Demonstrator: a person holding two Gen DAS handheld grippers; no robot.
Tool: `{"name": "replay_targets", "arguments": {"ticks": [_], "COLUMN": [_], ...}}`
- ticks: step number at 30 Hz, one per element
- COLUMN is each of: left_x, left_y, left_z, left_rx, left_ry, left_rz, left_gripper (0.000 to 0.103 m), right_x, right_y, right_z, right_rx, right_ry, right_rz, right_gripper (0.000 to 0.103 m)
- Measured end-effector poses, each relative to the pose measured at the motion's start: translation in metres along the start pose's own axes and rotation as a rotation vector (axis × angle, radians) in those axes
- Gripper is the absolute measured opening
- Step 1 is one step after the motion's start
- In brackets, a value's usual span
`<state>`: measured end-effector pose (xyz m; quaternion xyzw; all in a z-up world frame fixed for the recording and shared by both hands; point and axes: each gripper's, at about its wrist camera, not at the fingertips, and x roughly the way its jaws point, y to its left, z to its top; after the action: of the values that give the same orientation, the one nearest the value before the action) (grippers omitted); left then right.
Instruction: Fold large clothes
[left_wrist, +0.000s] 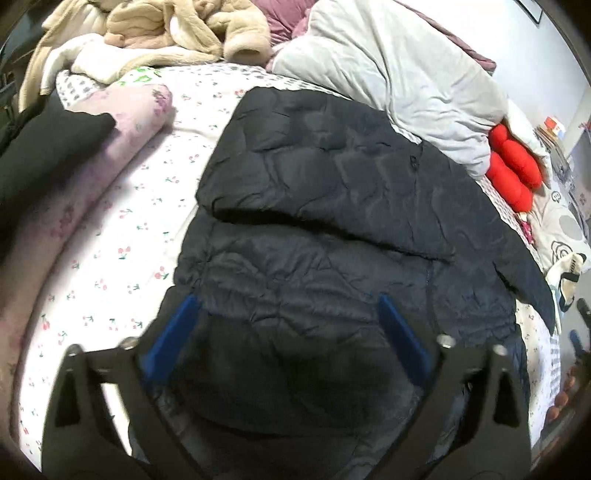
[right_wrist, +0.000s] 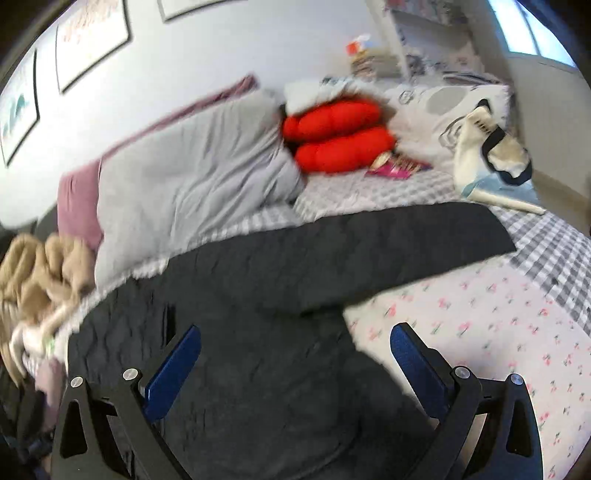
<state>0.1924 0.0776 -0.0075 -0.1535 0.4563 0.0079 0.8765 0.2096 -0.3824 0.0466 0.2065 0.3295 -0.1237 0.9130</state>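
Note:
A dark navy quilted jacket (left_wrist: 332, 192) lies spread on the flowered bed sheet (left_wrist: 129, 221), one sleeve folded across its body. My left gripper (left_wrist: 288, 304) hovers over the jacket's near part, blue pads wide apart, pressing on nothing. In the right wrist view the same jacket (right_wrist: 295, 288) stretches across the bed, one sleeve reaching right. My right gripper (right_wrist: 295, 332) stands open above the jacket's near edge, its right finger over the sheet (right_wrist: 480, 314). That view is blurred.
A grey duvet (left_wrist: 388, 74) and a red cushion (left_wrist: 513, 162) lie behind the jacket. Beige plush clothing (left_wrist: 166, 33) is heaped at the back left. A pink floral pillow (left_wrist: 92, 155) and a dark garment (left_wrist: 40, 155) lie left. A white and black item (right_wrist: 487, 155) lies far right.

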Motion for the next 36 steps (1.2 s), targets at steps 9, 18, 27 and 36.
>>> {"name": "replay_targets", "arguments": {"ticks": [9, 18, 27, 36], "left_x": [0.015, 0.027, 0.043, 0.042], "left_y": [0.015, 0.013, 0.03, 0.035], "left_z": [0.011, 0.003, 0.006, 0.011], "left_rx": [-0.093, -0.049, -0.156, -0.181], "left_ry": [0.031, 0.027, 0.117, 0.124], "left_rz": [-0.009, 0.073, 0.025, 0.013], "left_gripper": [0.101, 0.101, 0.101, 0.101], "right_x": [0.025, 0.067, 0.115, 0.136], "right_y": [-0.131, -0.217, -0.219, -0.217], "right_z": [0.011, 0.022, 0.054, 0.084], "right_rx": [0.482, 0.742, 0.663, 0.626], "right_ry": [0.023, 0.002, 0.015, 0.062], "right_rz": [0.062, 0.047, -0.068, -0.144], "right_gripper": [0.103, 0.091, 0.063, 0.006]}}
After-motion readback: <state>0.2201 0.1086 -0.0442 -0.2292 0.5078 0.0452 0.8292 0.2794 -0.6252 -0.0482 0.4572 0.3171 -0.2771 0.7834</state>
